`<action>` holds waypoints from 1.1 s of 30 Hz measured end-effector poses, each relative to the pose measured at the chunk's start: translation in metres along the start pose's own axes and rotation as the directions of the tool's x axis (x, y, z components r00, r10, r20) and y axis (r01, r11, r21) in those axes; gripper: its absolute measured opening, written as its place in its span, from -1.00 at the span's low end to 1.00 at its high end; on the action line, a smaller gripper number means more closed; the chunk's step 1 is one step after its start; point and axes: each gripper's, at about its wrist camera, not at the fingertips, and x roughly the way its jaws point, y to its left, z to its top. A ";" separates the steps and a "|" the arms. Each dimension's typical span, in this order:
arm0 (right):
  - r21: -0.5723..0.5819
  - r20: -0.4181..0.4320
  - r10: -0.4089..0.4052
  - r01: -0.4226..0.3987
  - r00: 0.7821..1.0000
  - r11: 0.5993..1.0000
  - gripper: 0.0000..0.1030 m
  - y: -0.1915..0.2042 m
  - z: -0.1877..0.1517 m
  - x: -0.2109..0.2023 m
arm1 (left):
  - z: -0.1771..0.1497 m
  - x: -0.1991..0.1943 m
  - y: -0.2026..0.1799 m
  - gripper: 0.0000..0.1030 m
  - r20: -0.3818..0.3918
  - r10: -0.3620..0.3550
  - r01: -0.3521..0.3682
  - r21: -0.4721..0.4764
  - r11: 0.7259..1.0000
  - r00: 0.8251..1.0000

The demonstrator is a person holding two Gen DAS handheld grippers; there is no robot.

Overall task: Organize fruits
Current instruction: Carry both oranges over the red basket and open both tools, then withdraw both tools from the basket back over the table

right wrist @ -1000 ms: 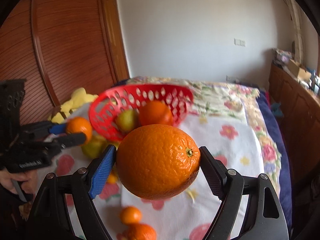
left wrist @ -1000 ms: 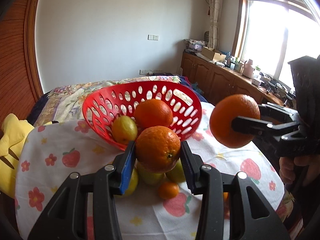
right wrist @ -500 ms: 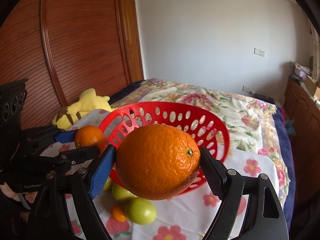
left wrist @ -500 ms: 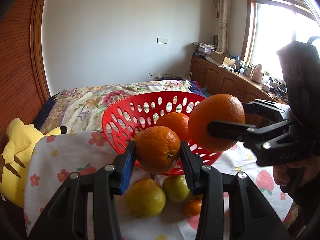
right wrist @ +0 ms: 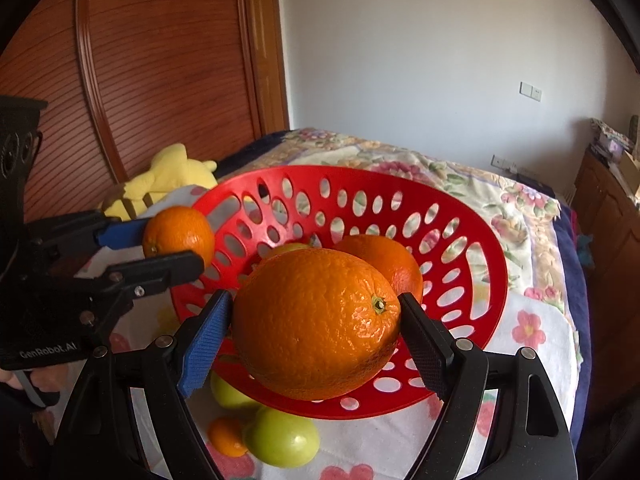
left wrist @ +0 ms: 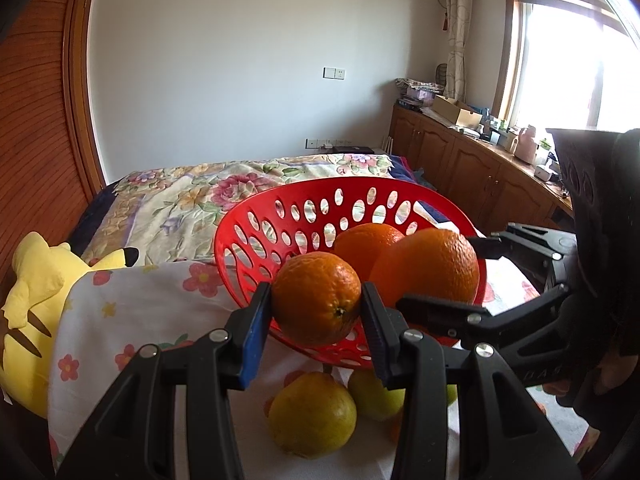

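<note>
A red perforated basket [left wrist: 280, 216] [right wrist: 472, 240] stands on the flowered cloth with an orange [left wrist: 366, 240] [right wrist: 394, 258] and a green fruit [right wrist: 288, 247] inside. My left gripper [left wrist: 316, 320] is shut on a small orange [left wrist: 316, 298] [right wrist: 178, 234] at the basket's near-left rim. My right gripper [right wrist: 316, 332] is shut on a large orange [right wrist: 316, 324] [left wrist: 426, 268], held over the basket's near rim. My right gripper also shows in the left wrist view [left wrist: 448, 276], and my left gripper in the right wrist view [right wrist: 168, 244].
On the cloth in front of the basket lie a yellow-green fruit [left wrist: 312, 414], green fruits [right wrist: 280, 436] [right wrist: 230, 394] and a small tangerine [right wrist: 226, 436]. A yellow plush toy [left wrist: 28, 304] lies at the left. A flowered bed [left wrist: 180, 196] lies behind, wooden cabinets [left wrist: 460, 160] at the right.
Both grippers have moved forward with their oranges toward the basket. The large orange has come lower and now sits over the basket's rim.
</note>
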 end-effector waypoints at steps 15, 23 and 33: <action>0.039 0.056 0.001 -0.003 0.998 0.999 0.69 -0.006 0.004 -0.011 | 0.007 0.027 0.005 -0.17 -0.054 0.023 -0.022 0.017 1.000 0.998; 0.073 0.081 -0.021 0.015 0.996 0.997 0.71 -0.009 -0.015 -0.039 | 0.009 0.034 0.002 -0.14 -0.064 0.036 -0.034 0.029 0.999 0.997; 0.120 0.103 -0.034 0.022 0.994 0.993 0.73 -0.007 -0.042 -0.071 | 0.007 0.018 0.004 0.05 -0.045 0.043 -0.043 0.006 0.999 0.998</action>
